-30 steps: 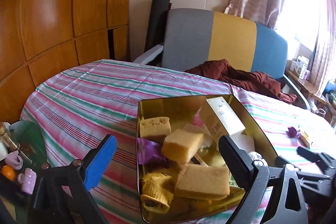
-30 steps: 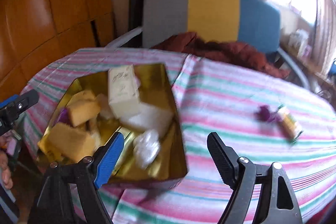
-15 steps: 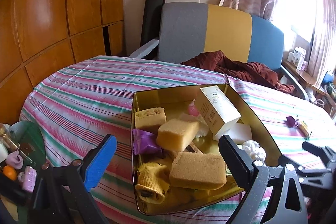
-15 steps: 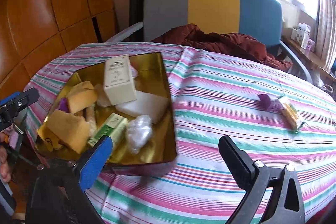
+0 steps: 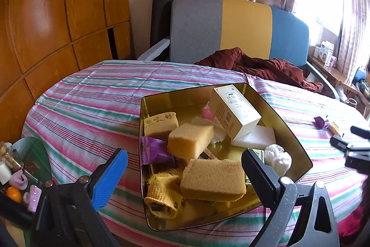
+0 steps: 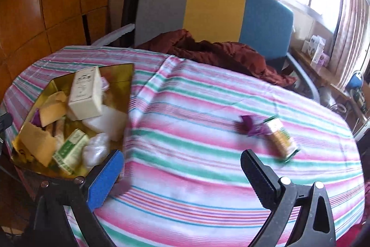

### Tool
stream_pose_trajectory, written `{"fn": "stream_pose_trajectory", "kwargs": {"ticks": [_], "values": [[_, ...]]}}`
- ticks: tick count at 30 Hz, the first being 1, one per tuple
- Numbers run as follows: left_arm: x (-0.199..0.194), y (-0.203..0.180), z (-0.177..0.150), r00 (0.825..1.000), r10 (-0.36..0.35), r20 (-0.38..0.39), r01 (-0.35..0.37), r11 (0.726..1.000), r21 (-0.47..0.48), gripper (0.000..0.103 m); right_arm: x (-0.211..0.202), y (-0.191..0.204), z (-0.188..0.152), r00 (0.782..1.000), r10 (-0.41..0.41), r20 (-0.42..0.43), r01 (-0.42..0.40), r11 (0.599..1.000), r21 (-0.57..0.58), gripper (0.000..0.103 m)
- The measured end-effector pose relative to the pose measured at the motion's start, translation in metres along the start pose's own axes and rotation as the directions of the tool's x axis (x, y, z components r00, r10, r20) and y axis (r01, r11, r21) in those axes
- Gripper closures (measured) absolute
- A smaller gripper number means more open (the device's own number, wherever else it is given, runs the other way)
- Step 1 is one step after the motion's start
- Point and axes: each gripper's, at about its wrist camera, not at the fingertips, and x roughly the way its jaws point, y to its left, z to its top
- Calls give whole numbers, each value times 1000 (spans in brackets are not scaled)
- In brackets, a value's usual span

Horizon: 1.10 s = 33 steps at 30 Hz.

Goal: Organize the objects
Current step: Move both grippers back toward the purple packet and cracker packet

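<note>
A gold tin (image 5: 289,131) sits on the striped tablecloth, filled with yellow sponge blocks (image 5: 189,140), a cream box (image 5: 233,108), a purple wrapper (image 5: 155,152) and a white wad (image 5: 277,156). My left gripper (image 5: 185,166) is open and empty just above the tin's near side. In the right wrist view the tin (image 6: 120,75) lies at the left. A purple wrapper (image 6: 249,126) and a green-edged snack packet (image 6: 279,138) lie on the cloth at the right. My right gripper (image 6: 182,168) is open and empty above the cloth, short of them.
A grey, yellow and blue chair (image 5: 222,29) with a dark red garment (image 5: 254,66) stands behind the table. A side stand with small items (image 5: 18,173) is at the lower left. Wooden panels (image 5: 46,15) line the left wall.
The right gripper has swung right, away from the tin and towards the purple wrapper and packet. The left gripper has drawn back a little, the tin now shows more fully.
</note>
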Motion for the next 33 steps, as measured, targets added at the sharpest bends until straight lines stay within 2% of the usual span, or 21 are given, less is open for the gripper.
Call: {"fn": "stream_pose_trajectory", "kwargs": {"ticks": [8,17,20,24,27,33], "values": [[-2,-7,-1,1000,10,0,-10,1000,17,4,-3,-50,16,993,-114,32,114,993,8,0],[-5,-20,1,1000,-2,3,2,998,55,4,20,-122,12,976,-218,0,216,968,127,0],[-6,-27,3,1000,-15,5,15,997,76,4,28,-143,6,973,-228,-22,228,955,189,0],[-5,-43,9,999,-47,-5,48,993,106,4,33,-169,0,981,-187,-54,194,928,317,0],[-6,-60,12,996,-85,-3,84,985,147,4,31,-181,-3,979,-195,-62,203,903,377,0],[-6,-101,18,979,-205,-24,205,956,209,4,29,-216,-17,977,-186,-108,214,813,542,0]]}}
